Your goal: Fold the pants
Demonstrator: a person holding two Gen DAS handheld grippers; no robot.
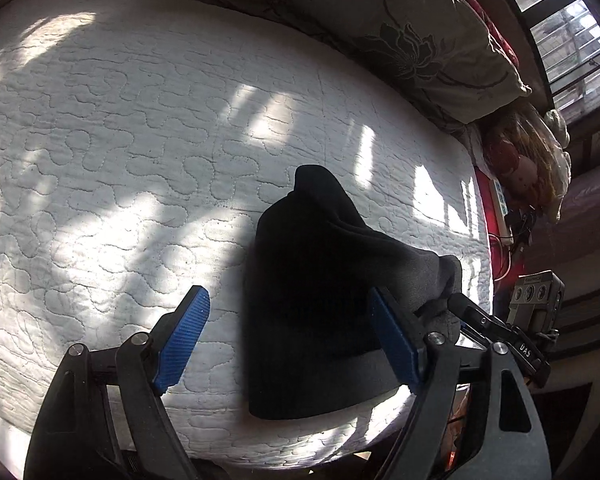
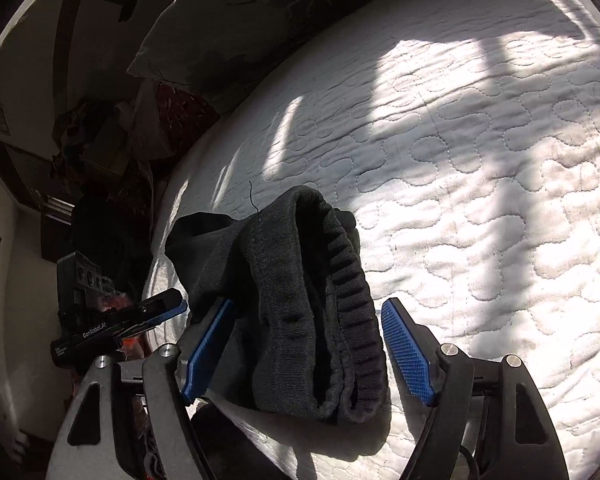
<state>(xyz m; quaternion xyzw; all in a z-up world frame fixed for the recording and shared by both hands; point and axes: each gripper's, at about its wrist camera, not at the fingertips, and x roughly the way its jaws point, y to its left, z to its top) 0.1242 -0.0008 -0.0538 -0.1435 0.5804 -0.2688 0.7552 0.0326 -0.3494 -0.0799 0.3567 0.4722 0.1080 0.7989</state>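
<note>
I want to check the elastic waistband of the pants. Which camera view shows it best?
The right wrist view: the ribbed waistband lies sunlit between the open pads. The left wrist view shows the pants only as a dark shadowed bundle, no ribbing visible.

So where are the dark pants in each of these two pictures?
Left wrist view: pants lie lower centre-right, on the mattress near its edge.
Right wrist view: pants lie lower centre, ribbed waistband facing the camera, between the open blue pads.
Shared landmark: the flowered pillow at the top.
</note>
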